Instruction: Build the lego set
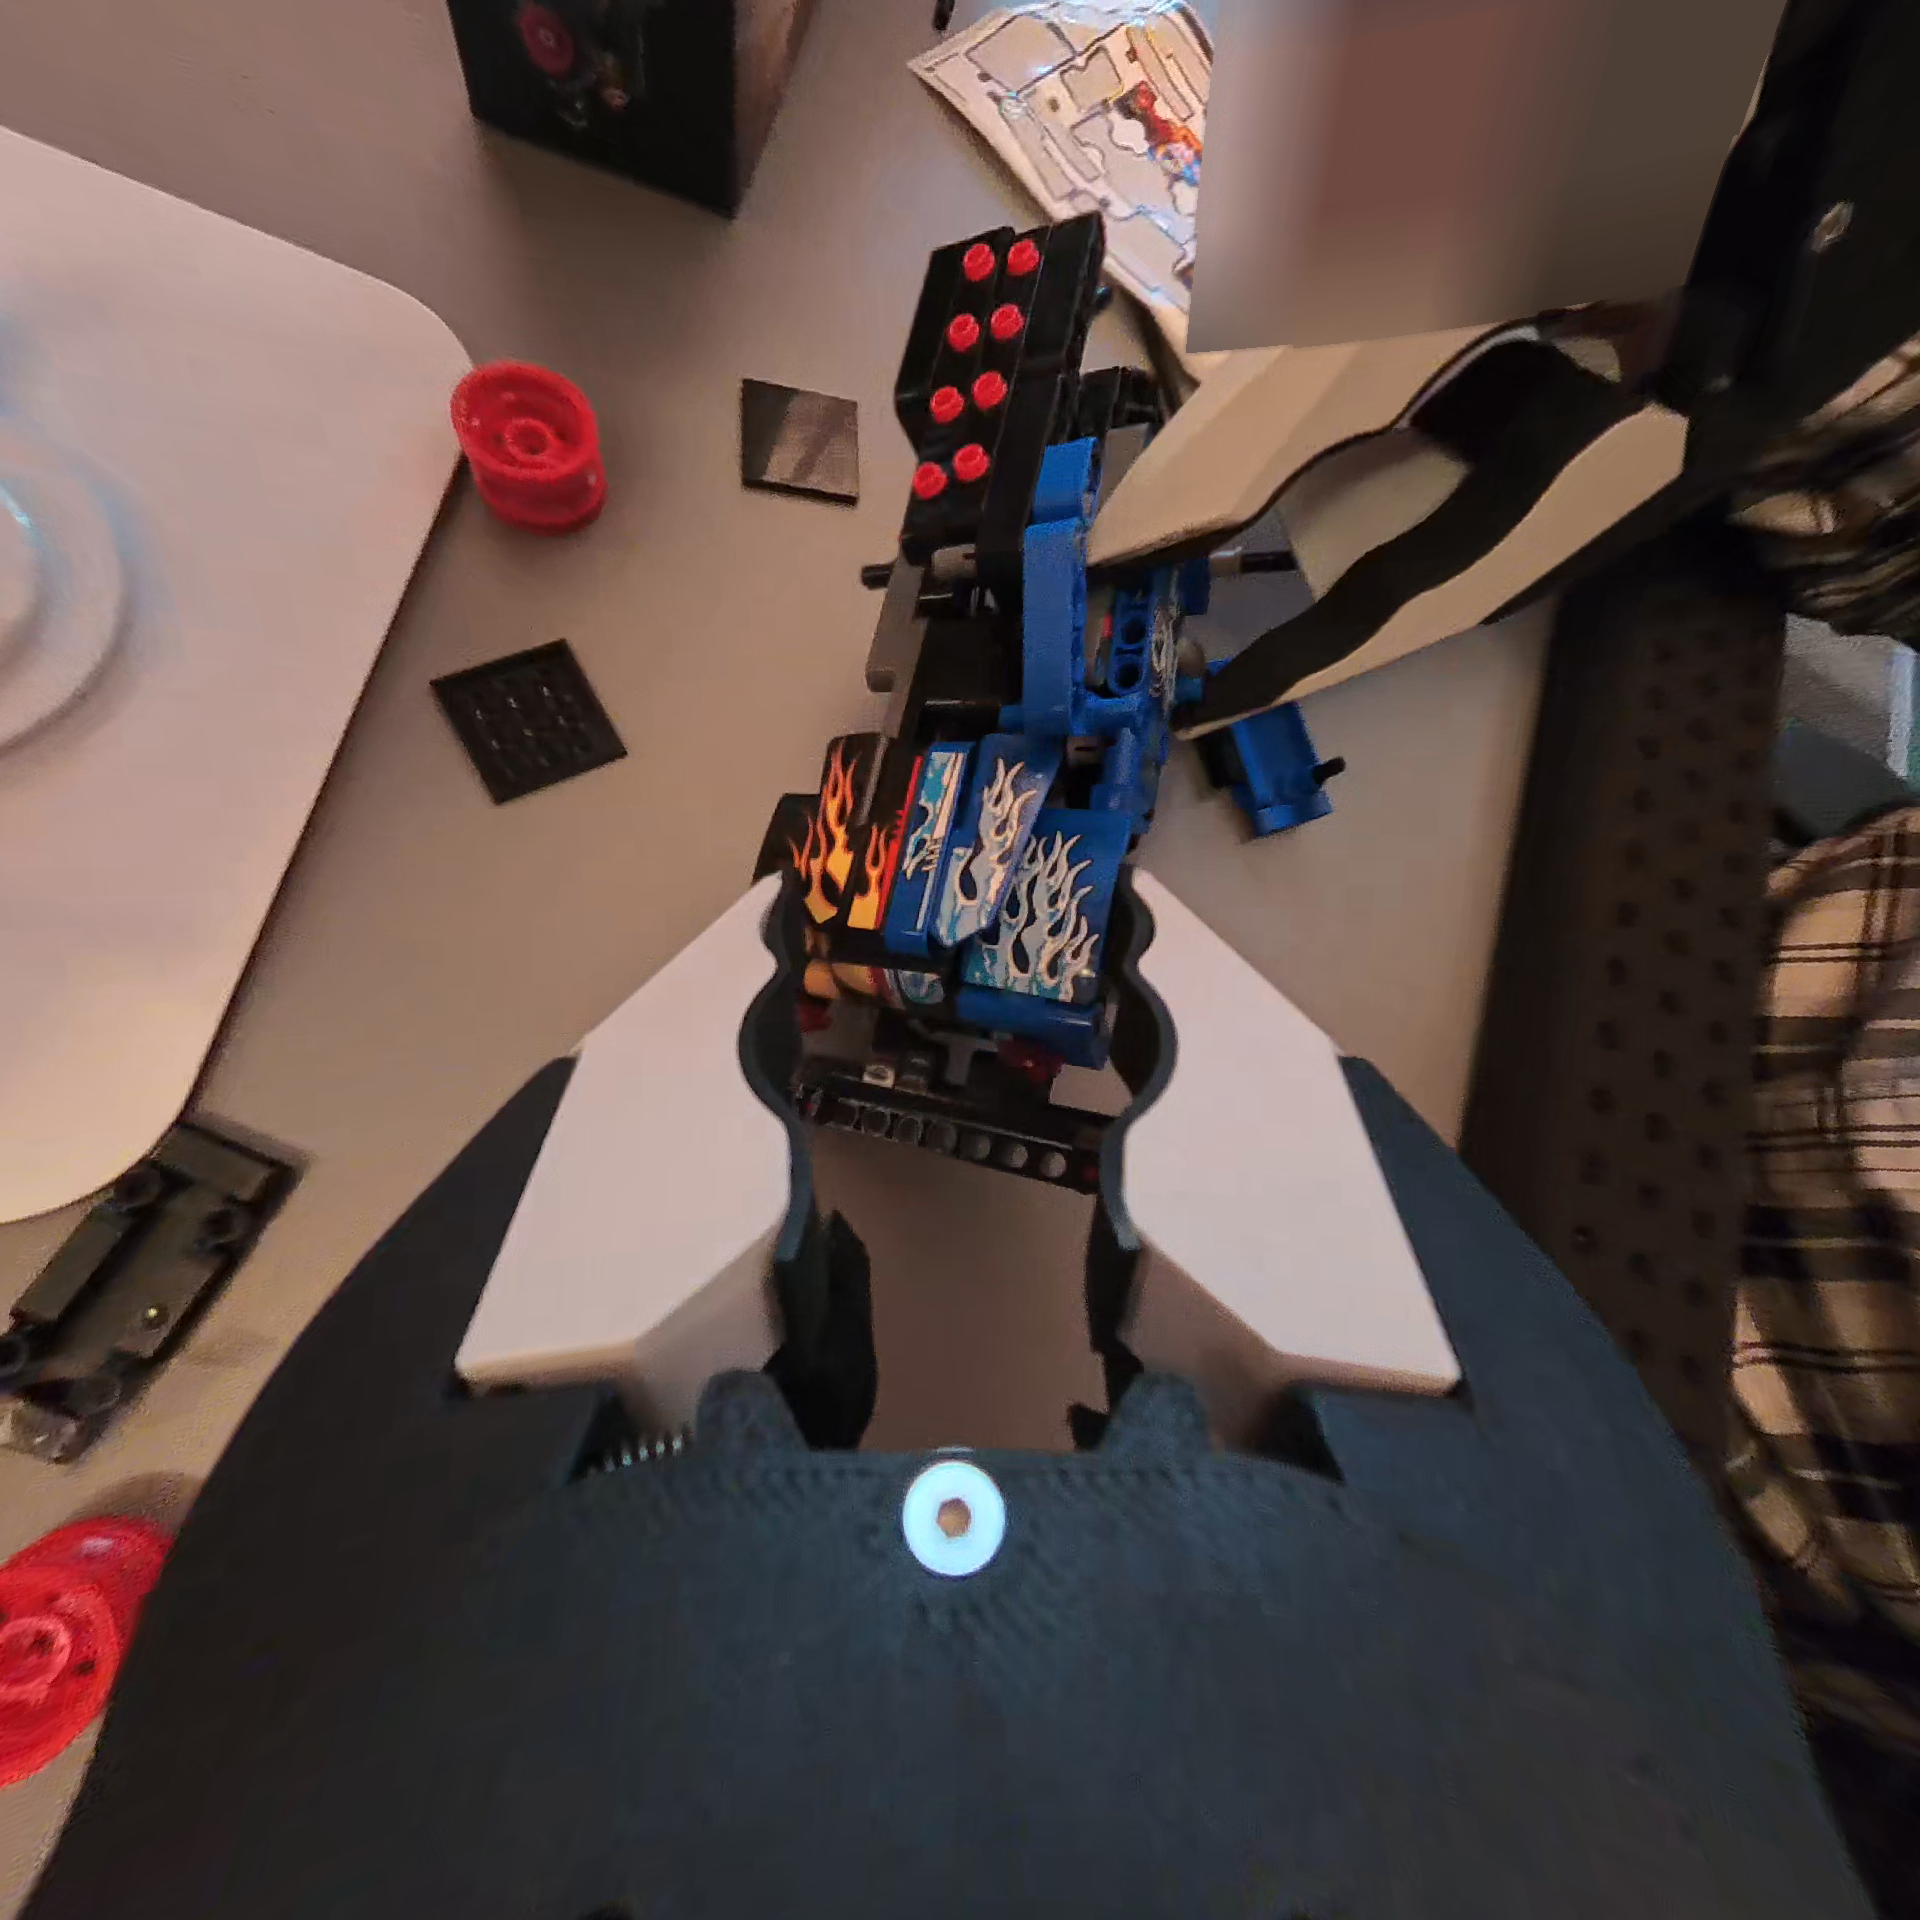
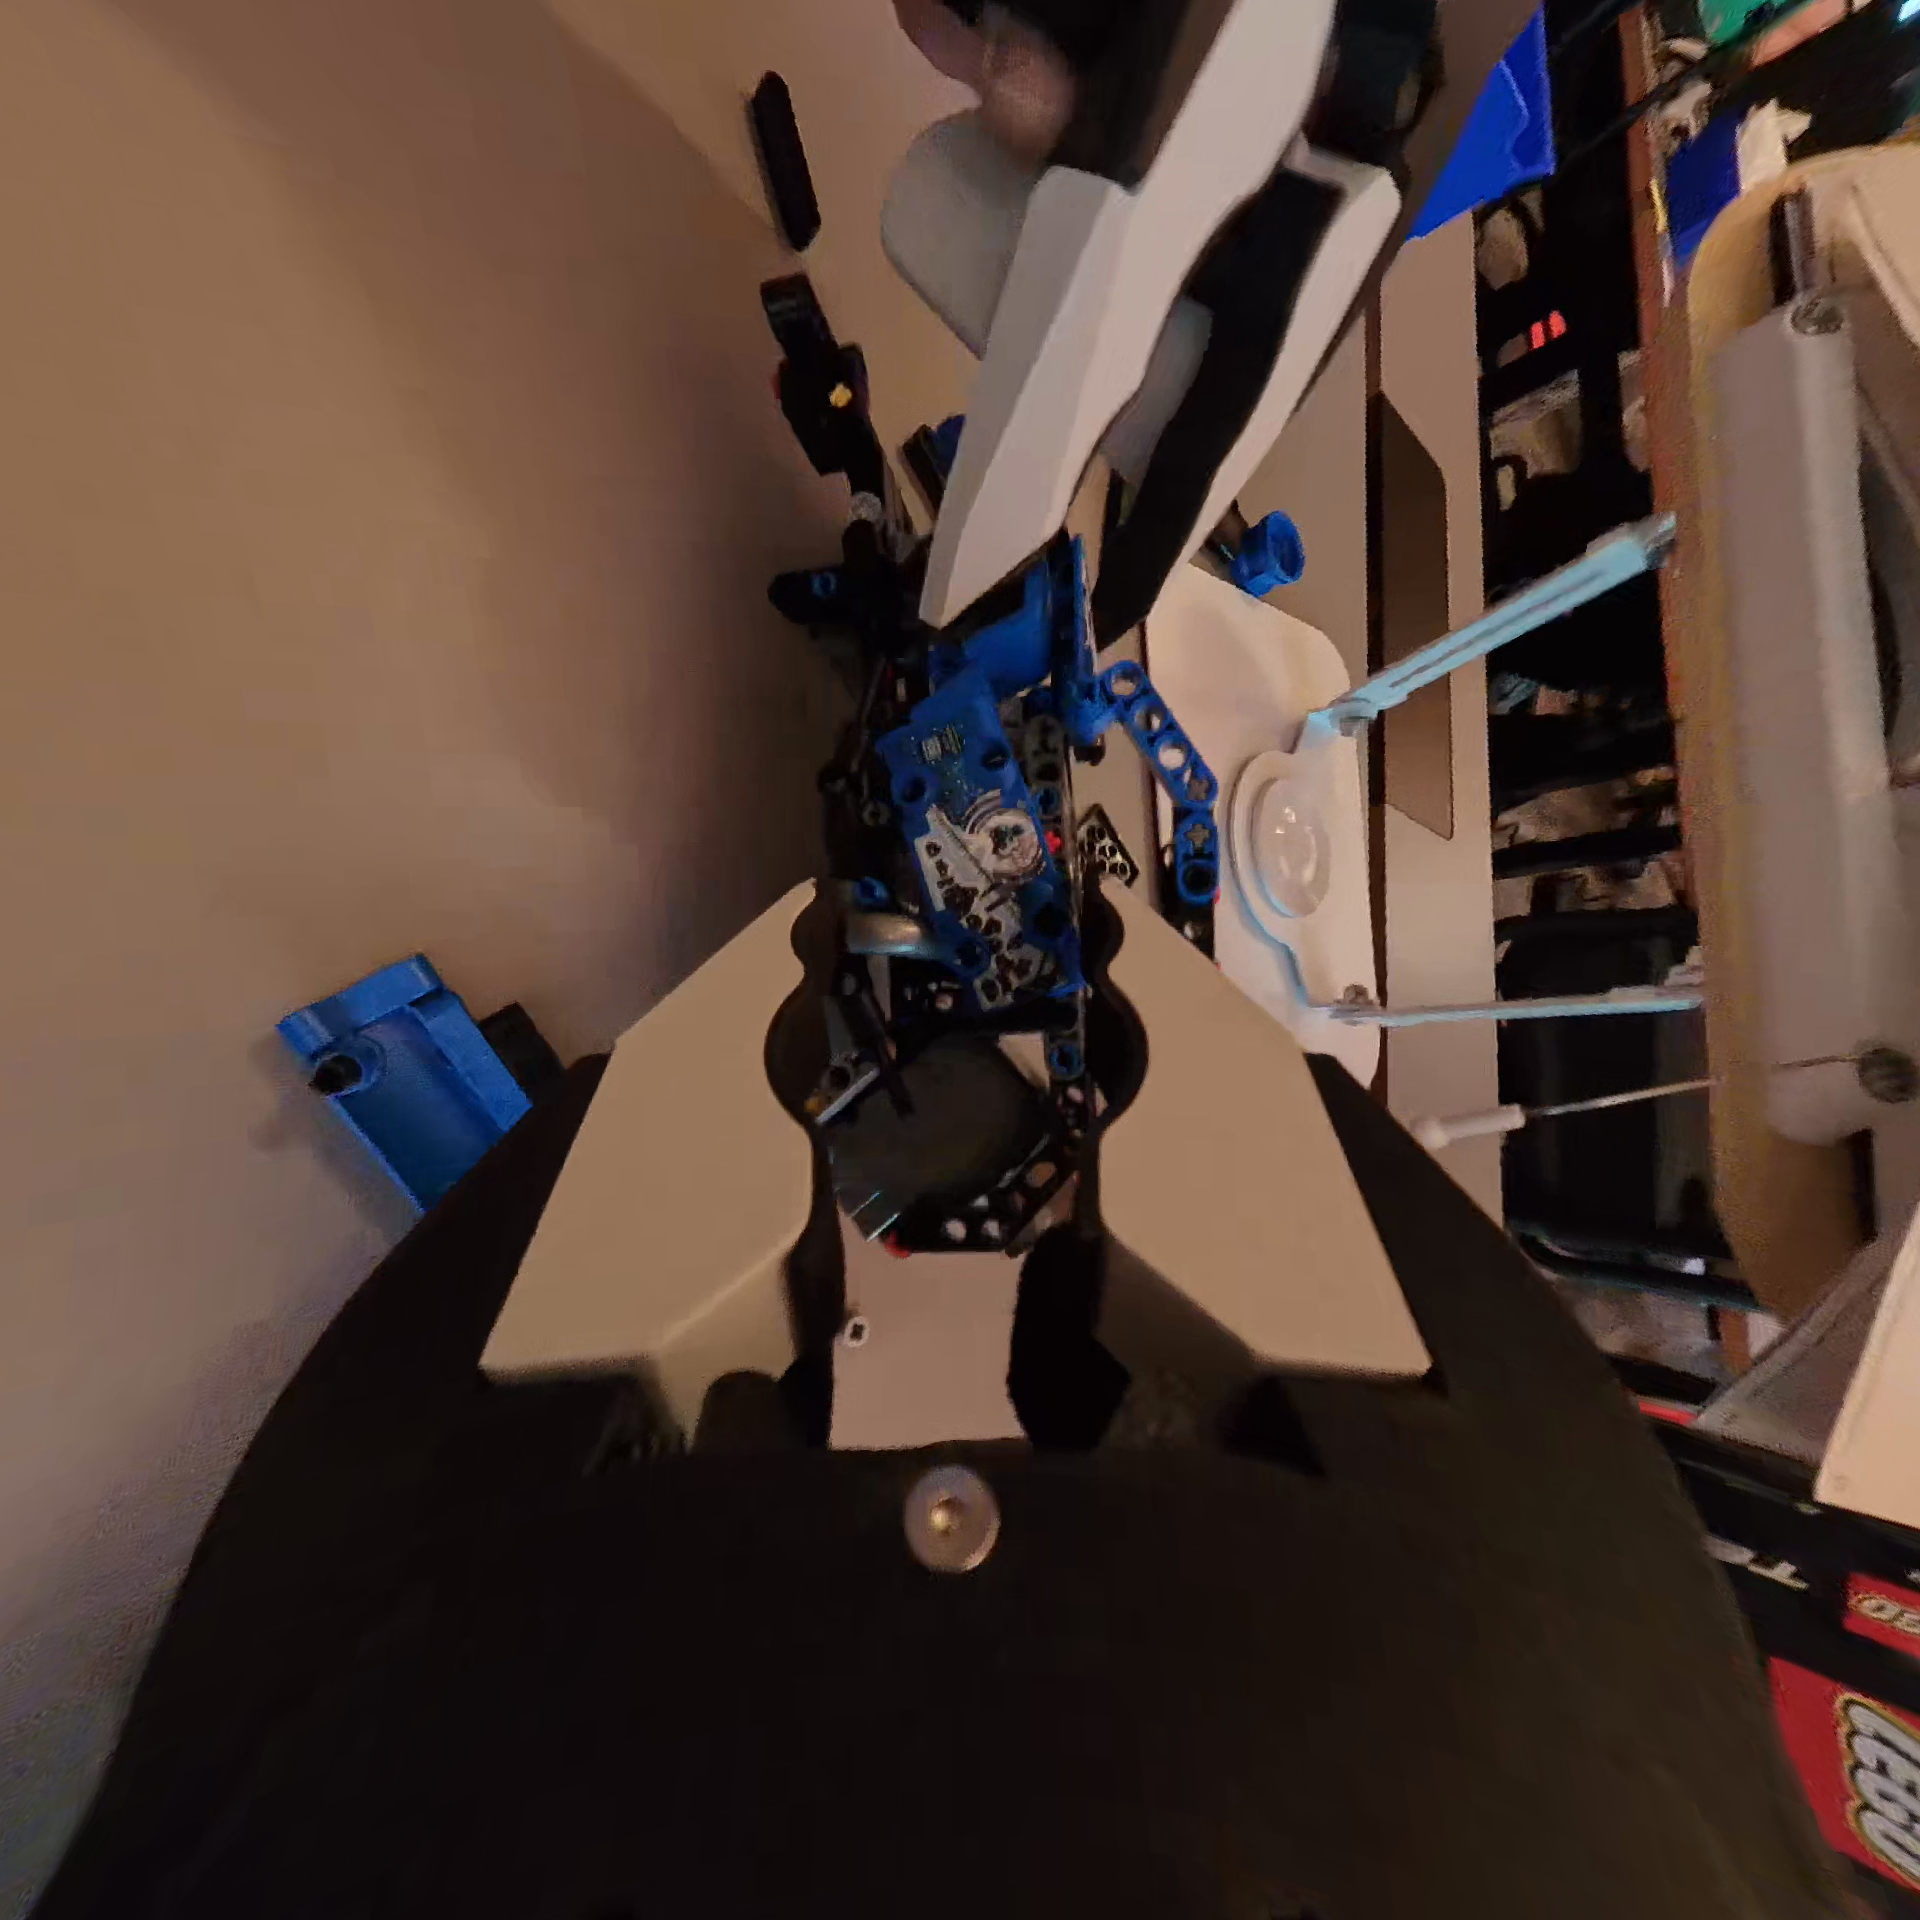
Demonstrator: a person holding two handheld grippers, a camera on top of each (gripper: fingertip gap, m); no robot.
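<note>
The lego model (image 1: 977, 810) is a black and blue vehicle with flame stickers on its front and red studs (image 1: 977, 364) on its black back. It is held above the table. My left gripper (image 1: 951, 914) is shut on its flame-stickered front end. My right gripper (image 1: 1148, 634) comes in from the right and is shut on the model's blue side. In the right wrist view the model (image 2: 966, 862) sits between the right gripper's (image 2: 961, 925) fingers, and the left gripper (image 2: 1023, 613) grips its far end from above. A blue beam (image 2: 1164, 748) sticks out on the right.
Two red wheels (image 1: 530, 447) (image 1: 52, 1642), a black square plate (image 1: 528, 719), a dark tile (image 1: 800, 442), a black assembly (image 1: 135, 1278) and a blue part (image 1: 1273, 769) lie on the table. A white tray (image 1: 156, 623) is left, a black box (image 1: 623, 83) and a printed sheet (image 1: 1091, 125) behind. A plaid sleeve (image 1: 1829, 1247) is right. About 6 cm separates my left fingertips from my right. My left gripper's tips are some 9 cm from the black square plate (image 1: 528, 719).
</note>
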